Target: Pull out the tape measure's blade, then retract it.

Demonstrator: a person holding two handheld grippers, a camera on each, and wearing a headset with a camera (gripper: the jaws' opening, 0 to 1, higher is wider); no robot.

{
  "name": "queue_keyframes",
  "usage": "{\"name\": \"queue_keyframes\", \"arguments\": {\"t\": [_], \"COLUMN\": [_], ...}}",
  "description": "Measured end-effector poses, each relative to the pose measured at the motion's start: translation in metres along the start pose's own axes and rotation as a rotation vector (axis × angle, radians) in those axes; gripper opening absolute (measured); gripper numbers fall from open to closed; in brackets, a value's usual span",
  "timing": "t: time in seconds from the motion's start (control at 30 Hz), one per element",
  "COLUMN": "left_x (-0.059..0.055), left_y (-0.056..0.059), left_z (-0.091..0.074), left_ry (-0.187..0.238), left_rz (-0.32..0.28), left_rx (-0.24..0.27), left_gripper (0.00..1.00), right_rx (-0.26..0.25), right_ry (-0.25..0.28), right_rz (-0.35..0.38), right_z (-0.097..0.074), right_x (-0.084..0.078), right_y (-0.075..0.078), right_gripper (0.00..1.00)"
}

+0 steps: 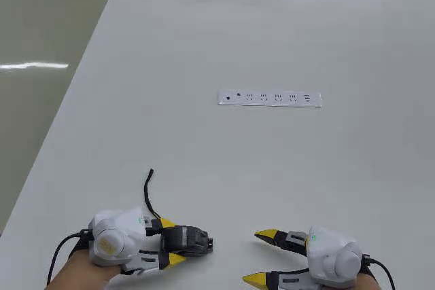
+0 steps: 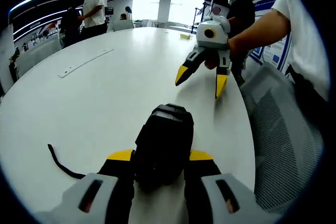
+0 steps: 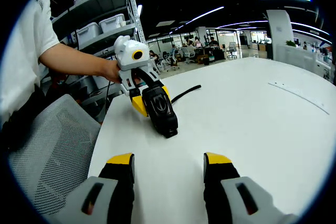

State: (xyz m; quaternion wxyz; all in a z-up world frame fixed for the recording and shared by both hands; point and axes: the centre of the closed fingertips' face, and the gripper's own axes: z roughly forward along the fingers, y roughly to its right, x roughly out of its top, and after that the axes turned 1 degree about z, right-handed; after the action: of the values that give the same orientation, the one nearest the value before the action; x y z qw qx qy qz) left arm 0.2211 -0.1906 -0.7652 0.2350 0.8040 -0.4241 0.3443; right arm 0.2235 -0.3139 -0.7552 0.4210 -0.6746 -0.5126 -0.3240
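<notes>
A black tape measure (image 1: 187, 238) rests on the white table (image 1: 272, 39) near its front edge, with my left gripper (image 1: 172, 241) shut on its sides. In the left gripper view the tape measure (image 2: 164, 141) sits between the yellow-tipped jaws of that gripper (image 2: 160, 156), and no blade shows outside the case. Its black wrist strap (image 1: 148, 192) trails away across the table. My right gripper (image 1: 256, 257) stands open a short way to the right, apart from the case, nothing between its fingers. From the right gripper (image 3: 169, 160) the tape measure (image 3: 161, 109) lies straight ahead.
A flat white power strip (image 1: 270, 98) lies mid-table, beyond both grippers. A grey mesh chair (image 3: 47, 150) stands at the near table edge. Several people stand at the far side of the room (image 2: 93, 9). Shelving with bins (image 3: 100, 22) is behind the left hand.
</notes>
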Motion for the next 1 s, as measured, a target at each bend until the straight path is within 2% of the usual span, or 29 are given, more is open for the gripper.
{"name": "queue_keyframes", "arguments": {"t": [0.23, 0.43, 1.0], "left_x": [0.0, 0.0, 0.001], "left_y": [0.001, 0.001, 0.0], "left_z": [-0.001, -0.001, 0.0], "left_ry": [-0.016, -0.014, -0.008], "left_rz": [0.033, 0.041, 0.055], "left_rx": [-0.015, -0.016, -0.03], "left_gripper": [0.32, 0.31, 0.31], "right_rx": [0.007, 0.012, 0.06], "right_ry": [-0.002, 0.001, -0.006], "right_rz": [-0.002, -0.007, -0.058], "right_z": [0.003, 0.006, 0.03], "right_x": [0.0, 0.002, 0.005], "right_y": [0.0, 0.001, -0.001], "right_gripper": [0.53, 0.53, 0.5]}}
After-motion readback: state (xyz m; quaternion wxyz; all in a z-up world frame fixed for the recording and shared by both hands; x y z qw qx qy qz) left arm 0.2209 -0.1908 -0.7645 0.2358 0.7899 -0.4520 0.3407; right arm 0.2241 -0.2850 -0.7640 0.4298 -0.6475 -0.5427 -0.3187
